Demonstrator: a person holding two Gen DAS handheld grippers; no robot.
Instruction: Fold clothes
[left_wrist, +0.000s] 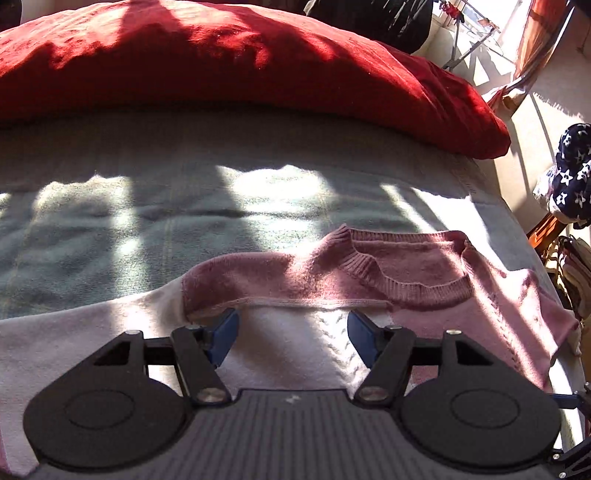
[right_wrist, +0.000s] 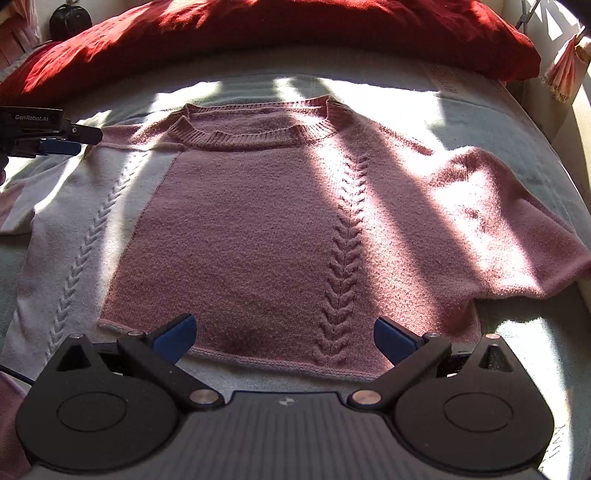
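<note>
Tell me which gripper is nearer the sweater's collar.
Left. The left gripper hovers just beside the collar at the shoulder; the right gripper is down at the sweater's bottom hem.

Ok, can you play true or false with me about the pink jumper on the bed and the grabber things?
1. The pink and white sweater lies spread out flat on the bed. True.
2. The right gripper is squeezing the sweater's hem. False: its jaws stand open above the hem, with nothing pinched.
3. A red pillow lies beyond the sweater's collar. True.
4. The left gripper is down by the hem too. False: it is up by the sweater's shoulder, near the collar, jaws open.
5. The sweater is already folded in half. False: the whole front and one sleeve still show.
</note>
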